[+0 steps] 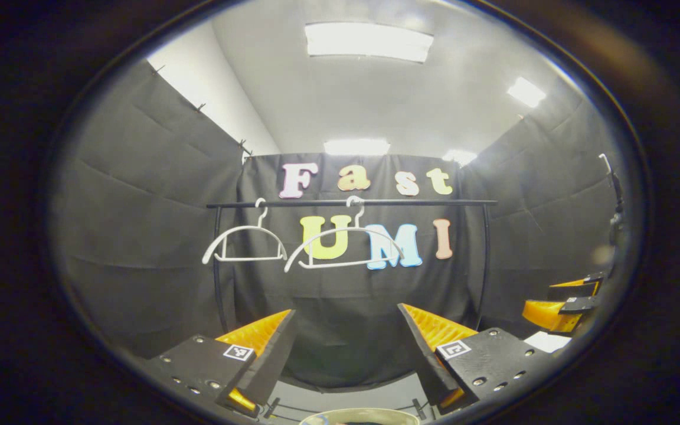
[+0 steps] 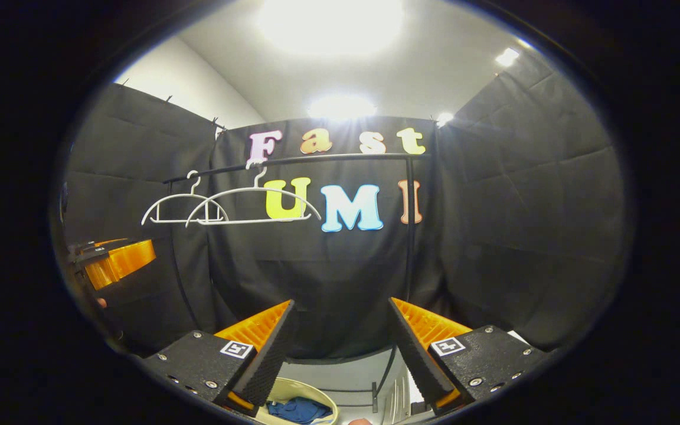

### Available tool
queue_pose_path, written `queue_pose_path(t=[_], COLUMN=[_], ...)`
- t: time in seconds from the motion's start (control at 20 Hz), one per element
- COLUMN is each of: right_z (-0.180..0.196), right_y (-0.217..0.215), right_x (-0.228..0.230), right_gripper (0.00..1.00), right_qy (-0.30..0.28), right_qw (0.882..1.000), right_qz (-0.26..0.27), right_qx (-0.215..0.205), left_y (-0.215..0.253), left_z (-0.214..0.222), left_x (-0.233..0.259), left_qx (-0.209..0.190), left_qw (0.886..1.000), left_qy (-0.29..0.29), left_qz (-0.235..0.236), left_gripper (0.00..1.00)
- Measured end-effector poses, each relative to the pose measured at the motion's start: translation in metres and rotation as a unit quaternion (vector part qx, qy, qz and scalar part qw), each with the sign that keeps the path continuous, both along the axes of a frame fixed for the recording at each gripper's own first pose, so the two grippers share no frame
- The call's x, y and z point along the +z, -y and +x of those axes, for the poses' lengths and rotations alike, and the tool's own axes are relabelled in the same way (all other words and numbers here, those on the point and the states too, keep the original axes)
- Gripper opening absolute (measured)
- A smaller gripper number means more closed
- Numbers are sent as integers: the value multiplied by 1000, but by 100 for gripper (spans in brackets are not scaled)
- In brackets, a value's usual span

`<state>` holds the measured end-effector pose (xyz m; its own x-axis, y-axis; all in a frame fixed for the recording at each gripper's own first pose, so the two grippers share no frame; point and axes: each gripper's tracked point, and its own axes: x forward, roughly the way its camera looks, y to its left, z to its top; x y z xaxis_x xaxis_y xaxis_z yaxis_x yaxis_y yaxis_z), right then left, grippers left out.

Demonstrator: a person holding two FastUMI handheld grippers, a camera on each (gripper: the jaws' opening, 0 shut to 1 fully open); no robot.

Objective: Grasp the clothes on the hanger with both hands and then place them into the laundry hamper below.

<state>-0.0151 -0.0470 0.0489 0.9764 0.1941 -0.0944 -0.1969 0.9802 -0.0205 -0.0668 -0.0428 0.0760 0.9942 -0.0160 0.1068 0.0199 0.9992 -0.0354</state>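
Two white hangers (image 1: 245,242) (image 1: 346,248) hang bare on a black rail (image 1: 352,203); the right gripper view shows the same hangers (image 2: 180,206) (image 2: 254,203) on the rail (image 2: 293,160). My left gripper (image 1: 346,316) stands open below them with nothing between its fingers. My right gripper (image 2: 341,310) is open too, holding nothing. The hamper's pale rim (image 1: 359,416) shows at the bottom of the left gripper view. In the right gripper view the hamper (image 2: 316,395) holds blue cloth (image 2: 298,409).
The rack's black uprights (image 1: 217,271) (image 1: 486,265) stand in front of the cloth wall. The other gripper (image 1: 564,304) shows at the right edge of the left gripper view, and at the left edge (image 2: 113,260) of the right gripper view.
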Motion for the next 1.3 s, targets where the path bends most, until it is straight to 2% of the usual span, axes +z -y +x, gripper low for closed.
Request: queue_pose_path(t=[0.25,0.45,0.5,0.75,0.8,0.85,1.25,1.3], right_z=[-26,-42,-44,-42,-40,-41,-47,-47], right_y=[19,19,19,11,10,9,10,10], right_x=[15,19,21,25,25,25,26,26], right_gripper=[93,91,93,94,94,94,94,94], right_qy=[34,57,62,66,66,66,62,63], right_qw=[999,998,998,997,997,997,998,997], right_qz=[2,-11,-10,-2,-1,0,5,4], right_qx=[-21,-27,-27,-26,-26,-27,-32,-33], left_y=[-14,-18,-18,-20,-22,-22,-24,-25], left_z=[-22,-31,-34,-40,-41,-44,-51,-50], left_x=[-1,-5,-5,-3,-3,-3,-5,-4], left_qx=[19,25,25,28,30,31,34,35], left_qw=[1000,1000,1000,1000,999,999,999,999], left_qy=[-2,-6,-7,-4,-3,-3,-5,-5], left_qz=[1,7,7,12,13,13,12,13], left_gripper=[100,100,100,100,96,100,100,96])
